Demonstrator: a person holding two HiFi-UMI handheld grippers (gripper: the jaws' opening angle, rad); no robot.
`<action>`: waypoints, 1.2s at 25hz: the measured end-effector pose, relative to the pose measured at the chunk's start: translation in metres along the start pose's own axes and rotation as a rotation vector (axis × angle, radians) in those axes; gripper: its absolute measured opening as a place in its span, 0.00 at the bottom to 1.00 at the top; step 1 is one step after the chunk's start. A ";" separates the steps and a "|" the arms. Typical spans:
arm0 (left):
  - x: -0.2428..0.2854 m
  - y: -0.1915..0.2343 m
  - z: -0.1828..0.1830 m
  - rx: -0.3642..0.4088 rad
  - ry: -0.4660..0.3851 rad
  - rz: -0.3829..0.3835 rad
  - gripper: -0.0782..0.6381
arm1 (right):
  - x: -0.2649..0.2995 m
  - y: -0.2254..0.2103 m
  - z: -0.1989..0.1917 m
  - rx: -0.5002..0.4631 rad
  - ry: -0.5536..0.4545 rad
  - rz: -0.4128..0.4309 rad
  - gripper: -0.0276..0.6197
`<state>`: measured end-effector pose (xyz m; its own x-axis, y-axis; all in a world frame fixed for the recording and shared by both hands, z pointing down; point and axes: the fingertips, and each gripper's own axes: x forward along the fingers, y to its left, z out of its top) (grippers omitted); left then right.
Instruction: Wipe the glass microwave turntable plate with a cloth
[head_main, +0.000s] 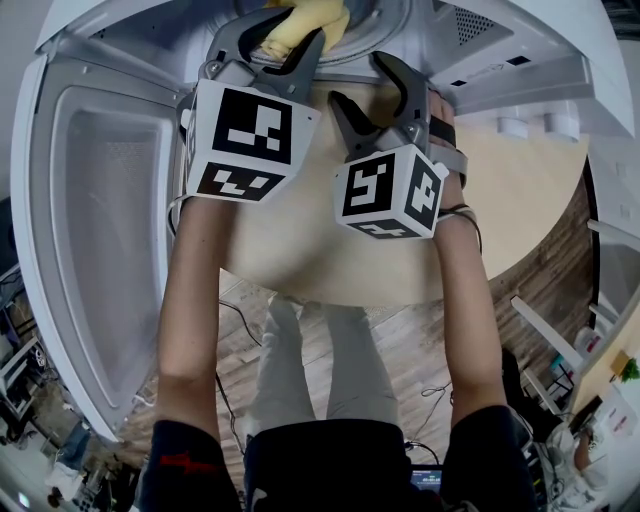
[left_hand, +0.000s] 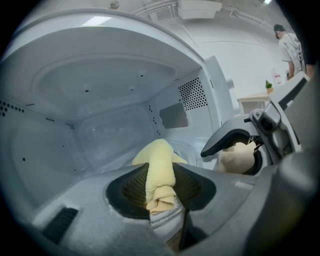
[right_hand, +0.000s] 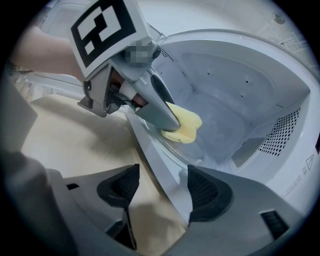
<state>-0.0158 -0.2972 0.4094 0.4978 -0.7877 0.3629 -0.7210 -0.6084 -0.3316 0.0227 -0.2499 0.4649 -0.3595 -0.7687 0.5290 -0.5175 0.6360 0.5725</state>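
Observation:
My left gripper (head_main: 285, 35) reaches into the open white microwave (head_main: 500, 60) and is shut on a folded yellow cloth (head_main: 325, 18). In the left gripper view the cloth (left_hand: 160, 170) is pinched between the jaws and hangs over the glass turntable plate (left_hand: 192, 151) on the cavity floor. The right gripper view shows the cloth (right_hand: 183, 127) resting on the plate (right_hand: 202, 145), with the left gripper (right_hand: 165, 117) above it. My right gripper (head_main: 372, 85) is open and holds nothing. It hovers at the microwave's front sill (right_hand: 160, 165), its jaws (right_hand: 162, 187) straddling that edge.
The microwave door (head_main: 100, 220) hangs open to the left. The microwave stands on a light wooden table (head_main: 520, 190). A vent grille (right_hand: 282, 132) lines the cavity's side wall. A person (left_hand: 290, 45) stands far off in the room.

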 end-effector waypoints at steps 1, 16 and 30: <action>0.000 0.002 -0.001 -0.003 0.002 0.006 0.30 | 0.000 0.000 0.000 0.000 0.000 0.000 0.48; -0.005 0.023 -0.012 -0.040 0.035 0.085 0.30 | 0.000 -0.001 0.000 0.000 0.001 -0.002 0.48; -0.017 0.043 -0.025 -0.118 0.084 0.201 0.30 | 0.000 -0.001 -0.001 0.000 0.001 -0.006 0.48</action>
<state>-0.0671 -0.3079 0.4103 0.3005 -0.8780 0.3727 -0.8554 -0.4209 -0.3019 0.0235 -0.2505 0.4649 -0.3555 -0.7722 0.5267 -0.5197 0.6317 0.5753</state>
